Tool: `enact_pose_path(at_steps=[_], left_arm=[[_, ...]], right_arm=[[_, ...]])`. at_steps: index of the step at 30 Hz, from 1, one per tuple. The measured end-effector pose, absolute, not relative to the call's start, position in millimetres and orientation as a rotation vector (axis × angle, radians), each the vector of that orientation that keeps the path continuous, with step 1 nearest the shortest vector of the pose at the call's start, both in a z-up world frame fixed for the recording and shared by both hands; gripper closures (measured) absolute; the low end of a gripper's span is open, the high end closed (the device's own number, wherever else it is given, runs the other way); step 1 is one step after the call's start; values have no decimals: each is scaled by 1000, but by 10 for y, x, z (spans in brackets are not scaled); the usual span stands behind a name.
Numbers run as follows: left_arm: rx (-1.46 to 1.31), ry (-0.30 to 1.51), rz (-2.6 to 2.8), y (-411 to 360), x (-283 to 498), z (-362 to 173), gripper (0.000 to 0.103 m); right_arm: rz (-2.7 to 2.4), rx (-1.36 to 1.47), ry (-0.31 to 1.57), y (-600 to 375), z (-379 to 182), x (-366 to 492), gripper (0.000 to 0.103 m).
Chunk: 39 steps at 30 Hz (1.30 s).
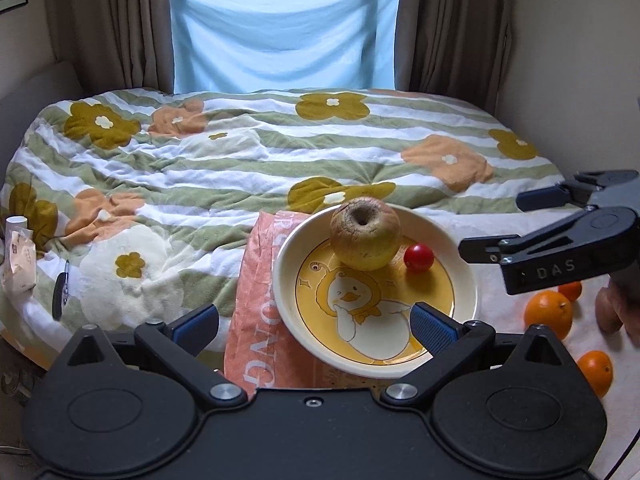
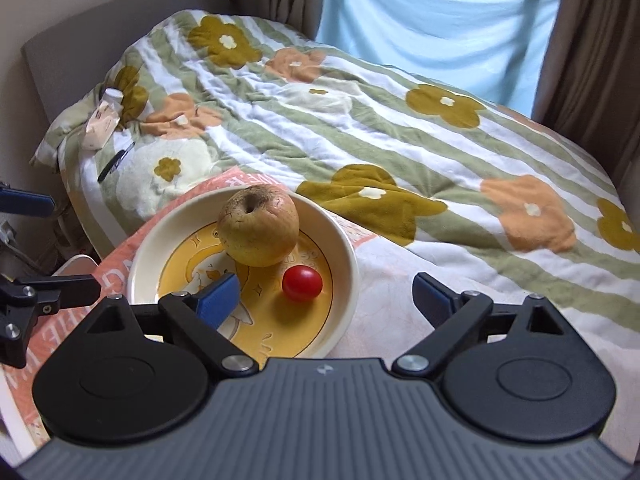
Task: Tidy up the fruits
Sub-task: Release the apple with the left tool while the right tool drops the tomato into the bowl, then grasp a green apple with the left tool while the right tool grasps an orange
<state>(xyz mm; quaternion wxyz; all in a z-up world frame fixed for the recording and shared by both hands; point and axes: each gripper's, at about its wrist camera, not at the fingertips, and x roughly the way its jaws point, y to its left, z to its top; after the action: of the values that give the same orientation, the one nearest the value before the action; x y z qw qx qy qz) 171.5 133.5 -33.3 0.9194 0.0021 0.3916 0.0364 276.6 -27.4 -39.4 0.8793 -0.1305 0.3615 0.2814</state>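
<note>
The left gripper [image 1: 314, 326] stands wide open and empty, hovering over the near edge of the round cream plate with a yellow cartoon-duck print [image 1: 285, 264], which rests on a salmon-pink printed cloth [image 1: 252, 292] spread on the flowered, green-striped quilt [image 1: 200, 168]. Ahead of its fingers, toward the plate's far side, sits a wrinkled yellow-green apple [image 1: 365, 234], and just to the right of that a small glossy red tomato [image 1: 418, 257], close to the apple, though contact cannot be made out.

Further right, the right gripper [image 2: 326, 296] is also spread fully apart with nothing between its jaws; the tomato lies just in front of it, nearer its left finger. Off to the left gripper's right, beyond the plate, three round oranges [image 1: 548, 314] lie on the bedding, still outside the plate.

The step in hand looks like a drop-off into the plate, with the tomato now lying free. The next move probably calls for swinging the right gripper over to the nearest orange, straddling it with open jaws, and closing gently, since round fruit on soft bedding may roll away.
</note>
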Motion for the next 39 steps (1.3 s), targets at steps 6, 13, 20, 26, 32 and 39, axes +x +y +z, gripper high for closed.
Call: enact_pose_path(at_steps=[6,13,20,26,32,39], left_arm=[[41,753,48,1255,1552,-107,0],[8,732,-8,1220,1371,56,0],[-3,685,-19,1096,1136,172,0],[24,654,17,841,870,152,0],[40,667,54,486,645,-56,0],[45,685,69,150,598,-425,0]], right_arm=[[500,-221,767,-463,-130,2500,0],[390,-136,757,-741,117,2097,0],[316,-76,746,-1077,216,1728,0],[316,-54,749,-1413,149,1420,0],[367,-68,761,-1704,-62,1224,0],[408,-97,775,-2008,-403,1151,0]])
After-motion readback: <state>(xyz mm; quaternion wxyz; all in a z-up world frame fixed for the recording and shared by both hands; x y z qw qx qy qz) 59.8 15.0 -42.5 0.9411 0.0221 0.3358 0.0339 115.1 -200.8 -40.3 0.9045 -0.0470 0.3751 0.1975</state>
